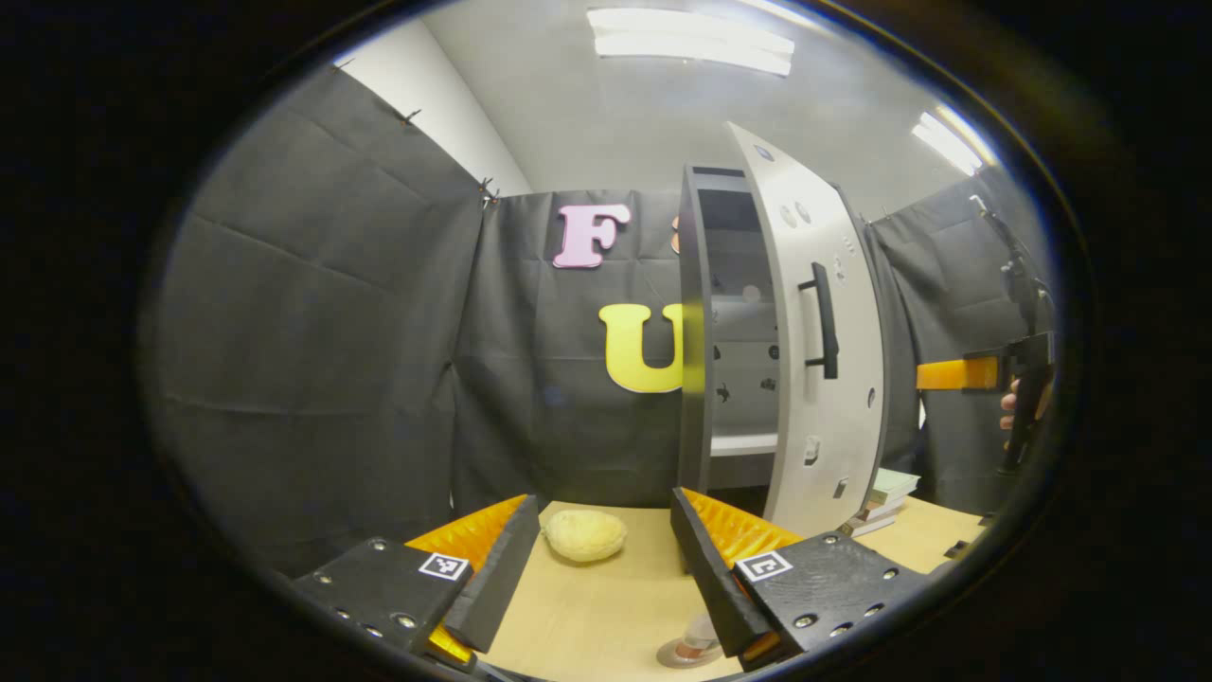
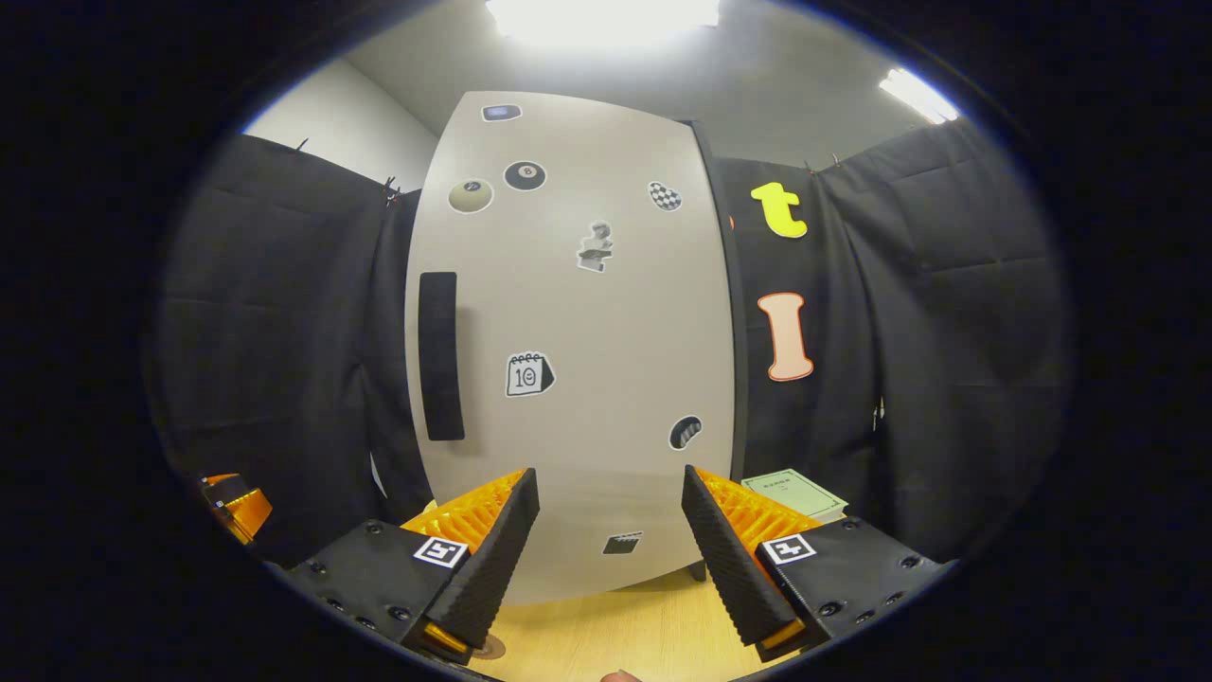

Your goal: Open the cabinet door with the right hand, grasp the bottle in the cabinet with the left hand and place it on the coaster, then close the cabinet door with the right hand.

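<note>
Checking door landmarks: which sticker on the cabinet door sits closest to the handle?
The calendar-page sticker, just beside the handle at mid-height of the cabinet door; the two ball stickers sit higher, the rest farther across.

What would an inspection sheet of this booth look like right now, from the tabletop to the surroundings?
Surface: light wooden table.
Job's things: cabinet stands on the table with its door partly open; black handle on the door; stickers on the door's face. A clear bottle sits low by the left gripper, seemingly on a round coaster.
Clutter: a pale yellow lumpy object; stacked books beside the cabinet.
Grippers: left gripper open, empty; right gripper open, facing the door's front.
Cables: nothing seen.
Surroundings: black cloth walls, ceiling lights.
</note>
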`<act>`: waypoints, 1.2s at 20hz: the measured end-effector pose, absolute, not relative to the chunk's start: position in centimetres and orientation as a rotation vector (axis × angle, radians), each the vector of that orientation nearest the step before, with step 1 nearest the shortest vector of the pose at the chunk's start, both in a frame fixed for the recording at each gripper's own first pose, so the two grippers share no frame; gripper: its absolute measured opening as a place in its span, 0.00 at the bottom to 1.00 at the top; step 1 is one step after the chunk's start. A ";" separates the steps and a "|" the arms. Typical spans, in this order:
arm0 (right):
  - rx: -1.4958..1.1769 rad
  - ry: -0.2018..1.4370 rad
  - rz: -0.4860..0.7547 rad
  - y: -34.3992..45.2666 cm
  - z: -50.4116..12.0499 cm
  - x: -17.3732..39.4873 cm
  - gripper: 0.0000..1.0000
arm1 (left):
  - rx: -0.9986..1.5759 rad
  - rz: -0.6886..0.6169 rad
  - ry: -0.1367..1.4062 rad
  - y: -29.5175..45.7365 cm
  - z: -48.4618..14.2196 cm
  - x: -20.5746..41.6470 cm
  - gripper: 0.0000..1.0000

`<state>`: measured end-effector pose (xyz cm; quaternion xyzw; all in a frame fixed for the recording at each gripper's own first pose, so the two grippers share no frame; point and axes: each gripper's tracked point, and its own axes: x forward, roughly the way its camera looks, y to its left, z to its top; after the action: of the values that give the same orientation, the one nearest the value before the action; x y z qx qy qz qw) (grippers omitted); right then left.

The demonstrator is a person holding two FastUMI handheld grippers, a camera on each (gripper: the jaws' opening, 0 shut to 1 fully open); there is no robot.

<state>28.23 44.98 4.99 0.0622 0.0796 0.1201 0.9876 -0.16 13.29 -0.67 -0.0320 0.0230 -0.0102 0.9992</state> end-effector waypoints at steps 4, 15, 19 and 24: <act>0.114 0.143 0.215 39.3 5.9 26.3 0.93 | -0.038 -0.046 0.009 8.5 3.0 -0.4 0.84; 0.083 0.105 0.141 28.3 6.1 24.0 0.98 | 0.008 -0.106 -0.016 -1.6 7.2 -0.7 0.86; 0.075 0.108 0.130 27.4 5.2 24.7 0.98 | 0.011 -0.095 -0.004 -2.2 7.0 -1.2 0.86; 0.098 0.103 0.120 26.4 5.4 24.0 0.98 | 0.019 -0.072 0.011 -2.0 6.5 -1.3 0.86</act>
<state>23.96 26.44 5.43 0.0490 0.0514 0.0600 0.9957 -1.29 -2.00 6.54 0.0097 0.0055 -0.0361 0.9993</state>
